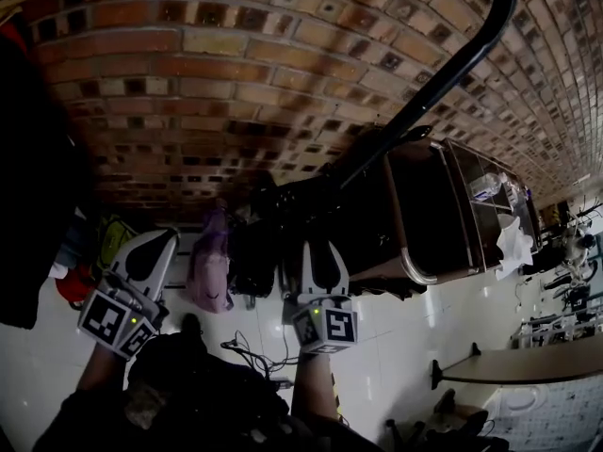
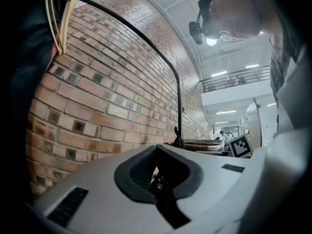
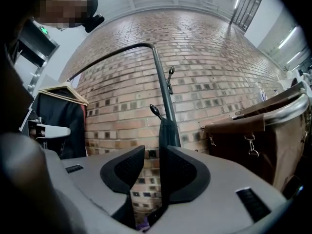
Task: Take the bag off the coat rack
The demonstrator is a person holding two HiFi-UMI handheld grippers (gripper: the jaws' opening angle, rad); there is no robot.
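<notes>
Pointing forward, right gripper [image 3: 152,155] holds fingers [image 3: 184,172] apart around strap [image 3: 168,130].

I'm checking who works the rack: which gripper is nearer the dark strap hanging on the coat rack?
Right. The right gripper has the dark strap between its open jaws; the left gripper is off to the left, beyond the pink bag.

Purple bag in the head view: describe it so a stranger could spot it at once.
Start at the brick wall and follow the black coat rack pole down to the dark bags at its lower end. Just left of them is the purple bag, pale lilac beside their black.
</notes>
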